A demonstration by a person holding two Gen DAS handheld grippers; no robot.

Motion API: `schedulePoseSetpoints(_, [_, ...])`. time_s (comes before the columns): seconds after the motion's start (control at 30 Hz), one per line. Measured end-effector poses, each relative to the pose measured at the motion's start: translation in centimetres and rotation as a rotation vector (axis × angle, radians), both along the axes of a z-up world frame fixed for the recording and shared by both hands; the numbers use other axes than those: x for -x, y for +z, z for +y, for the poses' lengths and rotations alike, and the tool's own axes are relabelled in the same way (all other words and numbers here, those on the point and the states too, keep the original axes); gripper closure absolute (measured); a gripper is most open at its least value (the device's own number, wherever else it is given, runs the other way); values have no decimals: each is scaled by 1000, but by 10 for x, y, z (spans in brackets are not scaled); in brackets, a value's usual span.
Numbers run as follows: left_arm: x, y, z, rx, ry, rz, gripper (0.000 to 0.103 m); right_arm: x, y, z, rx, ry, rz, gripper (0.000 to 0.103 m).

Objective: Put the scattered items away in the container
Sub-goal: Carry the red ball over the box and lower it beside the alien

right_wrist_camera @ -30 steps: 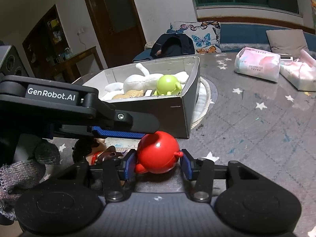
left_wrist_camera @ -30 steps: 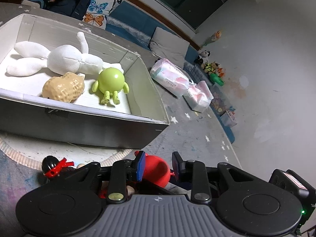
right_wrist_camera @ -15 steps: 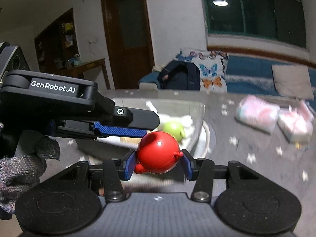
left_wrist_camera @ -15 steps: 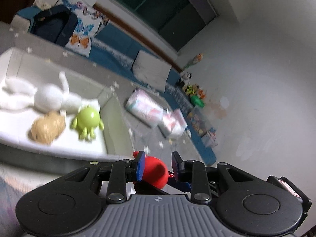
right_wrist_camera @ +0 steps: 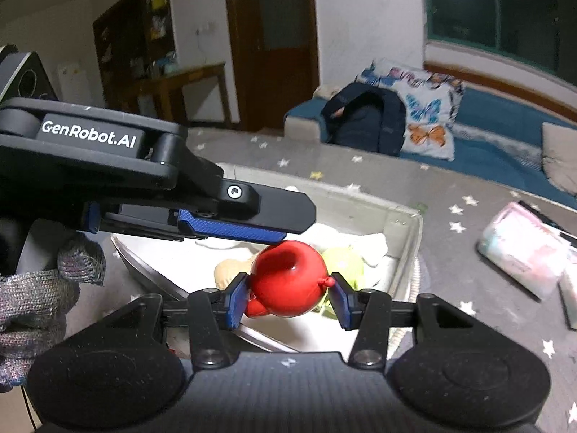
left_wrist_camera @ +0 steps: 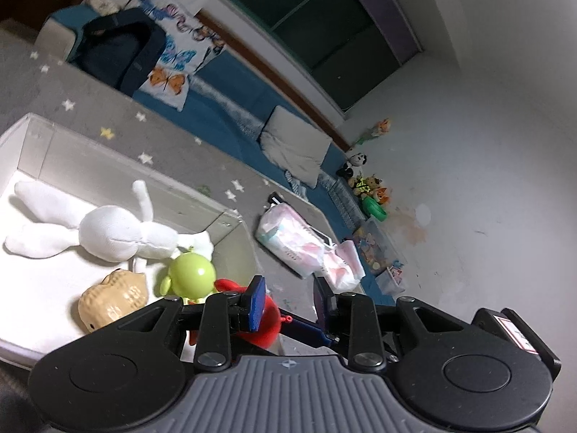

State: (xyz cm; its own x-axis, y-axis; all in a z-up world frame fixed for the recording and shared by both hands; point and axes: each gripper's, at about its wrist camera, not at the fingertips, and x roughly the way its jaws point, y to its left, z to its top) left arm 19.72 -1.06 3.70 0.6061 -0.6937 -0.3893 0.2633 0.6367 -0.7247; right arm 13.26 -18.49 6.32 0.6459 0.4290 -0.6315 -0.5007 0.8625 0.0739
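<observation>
now right gripper [right_wrist_camera: 288,297] pinches red toy [right_wrist_camera: 290,283] above box [right_wrist_camera: 409,249].

Right claw [right_wrist_camera: 288,297] level, blue pads [right_wrist_camera: 236,301] clamped on either side of red toy [right_wrist_camera: 290,283]. Left claw [left_wrist_camera: 290,301] just beside, crossing above right claw's fingers, jaws parted, nothing between pads. Grey knit glove [right_wrist_camera: 32,310] on hand at left edge of right wrist view.
</observation>
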Motion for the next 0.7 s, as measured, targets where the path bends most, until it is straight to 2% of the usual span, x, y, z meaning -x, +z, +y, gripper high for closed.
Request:
schedulePoseSetpoints(0.43, [-25, -30, 0, -12, -5, 100, 72, -36, -25, 14, 111, 100, 141, 55])
schedulePoseSetpoints(0.7, [-30, -39, -2, -31, -8, 129, 72, -50, -33, 11, 114, 119, 227, 55])
